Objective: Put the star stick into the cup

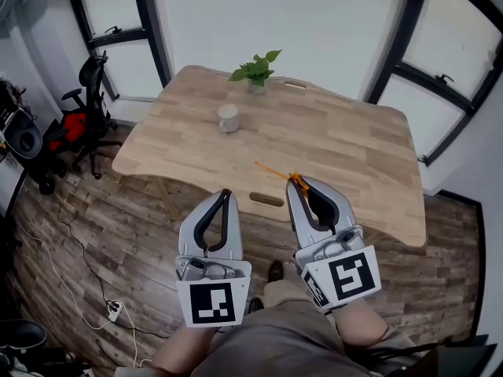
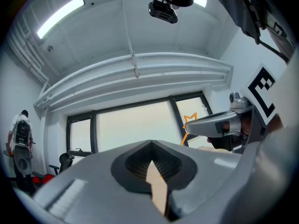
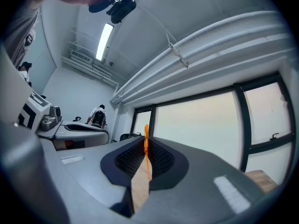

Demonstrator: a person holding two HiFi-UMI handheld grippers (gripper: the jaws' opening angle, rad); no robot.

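The white cup (image 1: pixel 228 118) stands upright on the desk (image 1: pixel 346 144), near the far edge and left of its middle; the head view is too small to show what is in it. Just beyond it, at the far edge, a small pot (image 1: pixel 257 86) holds a green leafy plant (image 1: pixel 255 67).

The star stick (image 1: pixel 271 170) is not in the cup. It hangs over the near edge of the desk, well apart from the cup, in the right gripper (image 1: pixel 295 181). In the right gripper view the fingers (image 3: pixel 196 181) are pinching the thin orange stick (image 3: pixel 146 148), which runs up along the seam where they meet. The left gripper (image 1: pixel 226 193) hovers just beside it, off the near edge, and its fingers (image 2: pixel 93 185) are pressed together at the tip with nothing between them. In the left gripper view the orange star (image 2: pixel 190 123) shows right by the right gripper's fingertip.

The desk is pale wood with rounded corners and a slot (image 1: pixel 266 199) near the near edge. The floor (image 1: pixel 86 226) is dark wood plank, with a power strip (image 1: pixel 114 311) and cables on it. A black office chair (image 1: pixel 88 89) stands off the far left corner, and black-framed windows (image 1: pixel 118 10) line the walls.
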